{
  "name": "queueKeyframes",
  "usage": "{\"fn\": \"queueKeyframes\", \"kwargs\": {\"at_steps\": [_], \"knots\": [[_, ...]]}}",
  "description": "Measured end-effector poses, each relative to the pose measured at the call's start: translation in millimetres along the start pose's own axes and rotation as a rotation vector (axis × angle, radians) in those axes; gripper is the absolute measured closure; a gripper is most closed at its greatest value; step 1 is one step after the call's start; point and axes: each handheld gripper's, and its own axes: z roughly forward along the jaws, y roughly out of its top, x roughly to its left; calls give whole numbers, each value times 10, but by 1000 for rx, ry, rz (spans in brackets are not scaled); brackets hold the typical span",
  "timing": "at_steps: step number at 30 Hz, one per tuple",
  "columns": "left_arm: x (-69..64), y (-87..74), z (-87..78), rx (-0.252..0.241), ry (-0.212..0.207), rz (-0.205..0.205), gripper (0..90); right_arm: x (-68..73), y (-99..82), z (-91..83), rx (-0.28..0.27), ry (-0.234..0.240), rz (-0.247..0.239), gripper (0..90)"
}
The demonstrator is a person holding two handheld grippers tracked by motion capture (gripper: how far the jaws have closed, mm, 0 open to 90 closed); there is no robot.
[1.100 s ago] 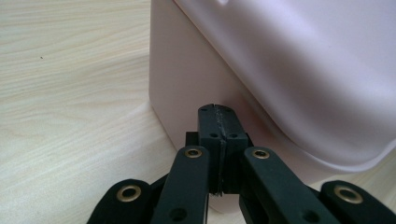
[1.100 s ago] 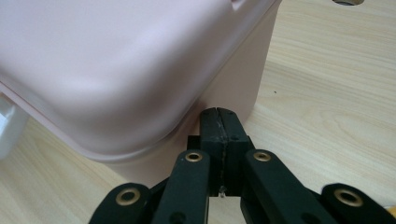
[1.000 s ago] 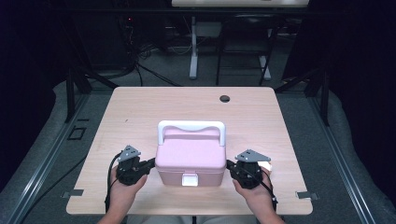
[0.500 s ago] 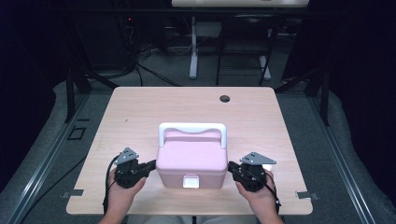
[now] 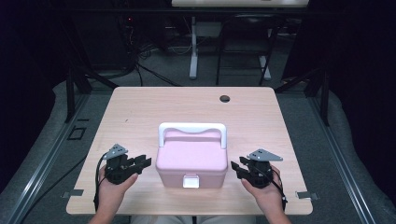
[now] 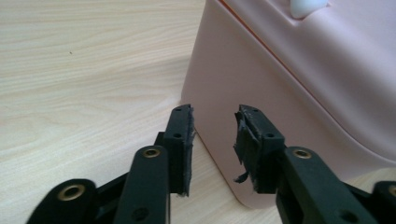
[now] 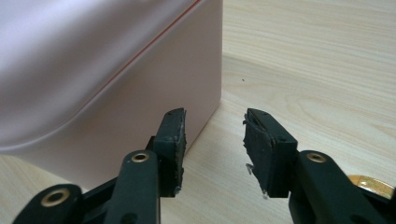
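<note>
Standing near worktop (image 5: 140, 112) front edge: pink box (image 5: 191, 156), lid down, white handle (image 5: 192, 127) up. Flanked by left gripper (image 5: 142, 163) and right gripper (image 5: 236, 168), both just opened, nothing between jaws, just beside box ends.

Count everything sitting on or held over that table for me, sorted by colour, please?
Pink: 1, the lidded box with white handle.
Black: 2, the left tool and right tool, both open beside the box.
Total: 3.
</note>
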Motion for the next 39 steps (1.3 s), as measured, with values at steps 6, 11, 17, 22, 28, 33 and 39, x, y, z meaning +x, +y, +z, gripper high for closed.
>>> {"fn": "queueKeyframes", "kwargs": {"at_steps": [6,11,17,22,28,33,39], "knots": [[-28,101,-9,-7,-7,23,593,15,75,-37,-33,32,0,540],[-93,222,-36,-10,-8,51,542,-14,135,-29,-11,54,36,513],[-139,374,-35,-8,-19,63,527,-65,225,-32,4,70,36,516],[-153,466,-20,5,-40,75,529,-79,334,-39,20,89,22,516],[-134,580,-23,10,-55,80,526,-96,495,-98,33,122,19,521],[-151,671,-56,-3,-59,85,497,-85,636,-158,16,131,7,521],[-168,735,-33,-4,-67,87,492,-37,766,-213,-26,181,5,517]]}}
